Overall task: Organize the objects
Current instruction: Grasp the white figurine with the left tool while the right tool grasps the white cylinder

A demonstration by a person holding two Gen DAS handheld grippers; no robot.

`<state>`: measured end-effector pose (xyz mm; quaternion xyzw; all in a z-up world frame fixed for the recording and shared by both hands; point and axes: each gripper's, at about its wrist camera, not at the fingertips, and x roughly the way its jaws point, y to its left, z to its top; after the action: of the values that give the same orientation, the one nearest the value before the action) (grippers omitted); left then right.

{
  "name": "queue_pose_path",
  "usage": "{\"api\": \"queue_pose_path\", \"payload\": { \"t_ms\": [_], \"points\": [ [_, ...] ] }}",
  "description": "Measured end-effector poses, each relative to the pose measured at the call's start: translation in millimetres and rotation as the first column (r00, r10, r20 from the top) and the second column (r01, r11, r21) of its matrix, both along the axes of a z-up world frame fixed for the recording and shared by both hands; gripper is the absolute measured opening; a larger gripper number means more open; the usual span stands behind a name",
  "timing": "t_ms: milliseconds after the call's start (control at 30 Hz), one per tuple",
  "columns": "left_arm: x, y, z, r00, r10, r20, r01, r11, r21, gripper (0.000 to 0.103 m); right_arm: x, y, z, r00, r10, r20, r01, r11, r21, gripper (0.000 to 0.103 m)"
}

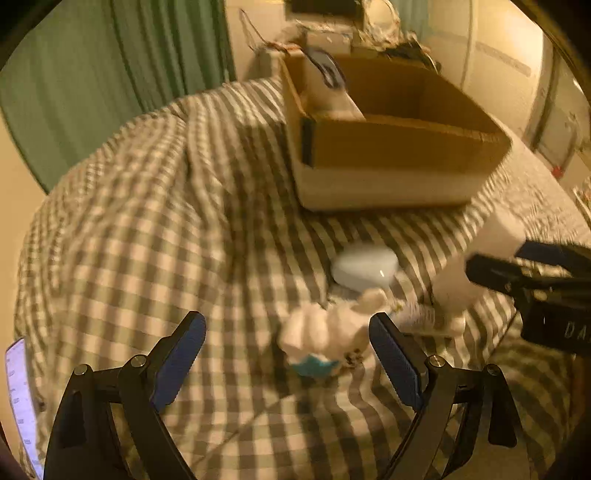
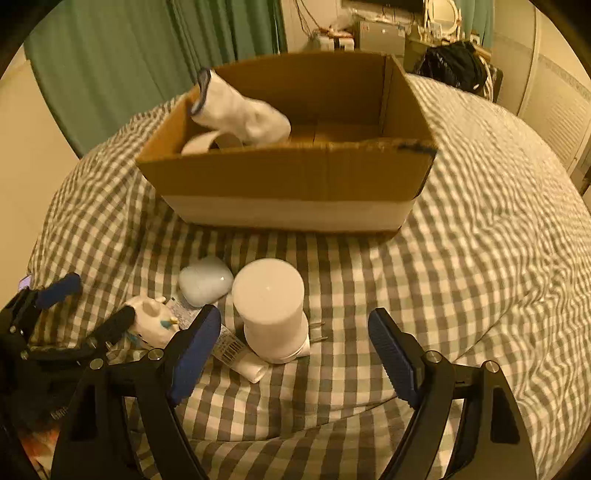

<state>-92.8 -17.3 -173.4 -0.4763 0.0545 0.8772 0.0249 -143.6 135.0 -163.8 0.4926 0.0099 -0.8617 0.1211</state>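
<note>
Closest to you, your right gripper (image 2: 293,350) has its jaws spread wide with nothing between them, hovering just above the checked bedspread (image 2: 480,258), a grey-and-cream gingham that's rumpled into soft folds all over. Your left gripper (image 1: 286,354) is wide open too, with the little white figurine (image 1: 325,338) sitting on the cover between its blue pads (image 1: 181,362), though the left wrist view is pretty motion-blurred so you can't tell if anything's touching it. Right in front of your right gripper stands a white cylinder with a plug (image 2: 271,314), prongs sticking out to the side near its base, and a white tube with a barcode (image 2: 236,352) lies flat just beside it. A bit farther back there's a pale rounded case (image 2: 205,280) resting on the bedding near the figurine. Past that cluster sits the open cardboard box (image 2: 288,181), with a white sock (image 2: 240,110) draped over its left rim and a roll of tape (image 2: 212,142) down inside under it. Behind the bed you've got green curtains (image 2: 129,55) on the left, a cream wall, a cluttered shelf with cables (image 2: 369,33), and a dark bundle (image 2: 454,66) on the far right edge of the bed.
</note>
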Motion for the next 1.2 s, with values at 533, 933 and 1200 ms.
{"api": "queue_pose_path", "payload": {
  "t_ms": [533, 933, 1200],
  "points": [
    [-19.9, 10.3, -32.9, 0.983, -0.055, 0.177, 0.051, 0.998, 0.025, 0.093, -15.7, 0.2, -16.0, 0.997, 0.016, 0.078, -0.010, 0.997, -0.072, 0.039],
    [-20.9, 11.9, -34.6, 0.974, -0.082, 0.209, 0.071, 0.996, 0.062, 0.071, -19.5, -11.6, -20.7, 0.997, 0.022, 0.079, -0.017, 0.997, -0.070, 0.039],
    [1.5, 3.3, -18.8, 0.984, -0.073, 0.165, 0.068, 0.997, 0.037, 0.070, -15.8, -8.9, -17.3, 0.998, 0.023, 0.060, -0.019, 0.998, -0.067, 0.039]
  ]
}}
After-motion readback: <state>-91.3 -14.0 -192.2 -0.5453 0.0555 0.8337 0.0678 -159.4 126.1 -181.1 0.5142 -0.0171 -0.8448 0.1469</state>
